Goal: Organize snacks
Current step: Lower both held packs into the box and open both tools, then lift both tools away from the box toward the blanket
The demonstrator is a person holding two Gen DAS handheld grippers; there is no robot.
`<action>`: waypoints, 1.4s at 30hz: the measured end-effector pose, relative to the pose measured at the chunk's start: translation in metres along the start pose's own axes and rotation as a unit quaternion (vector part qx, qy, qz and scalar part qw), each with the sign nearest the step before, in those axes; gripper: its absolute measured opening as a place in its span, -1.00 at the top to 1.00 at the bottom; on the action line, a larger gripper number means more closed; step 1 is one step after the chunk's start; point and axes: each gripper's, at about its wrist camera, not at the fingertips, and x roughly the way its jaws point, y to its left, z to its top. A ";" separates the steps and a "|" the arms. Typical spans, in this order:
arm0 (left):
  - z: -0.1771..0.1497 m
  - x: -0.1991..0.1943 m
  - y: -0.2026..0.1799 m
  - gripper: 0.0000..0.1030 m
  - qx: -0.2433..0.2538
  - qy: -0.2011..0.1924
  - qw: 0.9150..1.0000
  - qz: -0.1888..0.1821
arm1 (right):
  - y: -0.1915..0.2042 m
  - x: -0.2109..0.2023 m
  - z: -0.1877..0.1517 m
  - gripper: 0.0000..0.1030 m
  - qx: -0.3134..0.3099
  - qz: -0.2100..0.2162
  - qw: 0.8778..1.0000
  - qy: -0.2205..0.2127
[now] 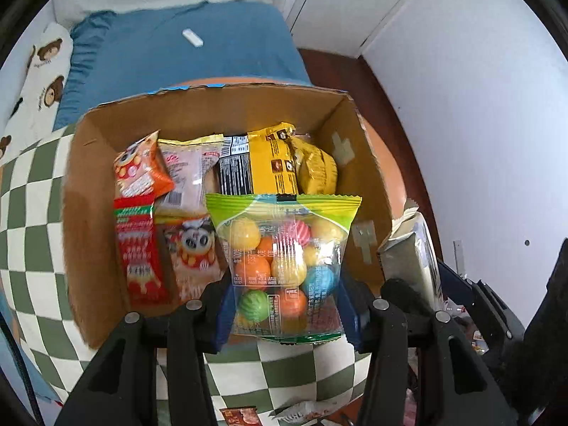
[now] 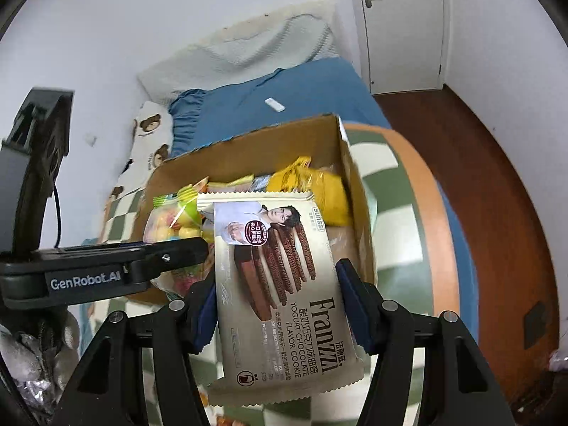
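Lengthwise between the jaws, cookie packet (image 2: 284,284), top end toward the box (image 2: 248,142).

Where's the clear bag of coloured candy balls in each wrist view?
Left wrist: the candy ball bag sits centre frame, clamped in the left hand-held gripper, in front of the cardboard box.
Right wrist: candy ball bag at centre-left, partly hidden behind the cookie pack.
Shared landmark: the cardboard box.

snack packets (image 1: 227,177) in box (image 1: 92,191) on table (image 1: 32,213)
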 end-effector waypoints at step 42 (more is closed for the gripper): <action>-0.057 -0.017 0.057 -0.76 -0.012 -0.079 0.984 0.158 | 0.017 0.046 -0.011 -0.90 -0.037 -0.079 0.995 0.058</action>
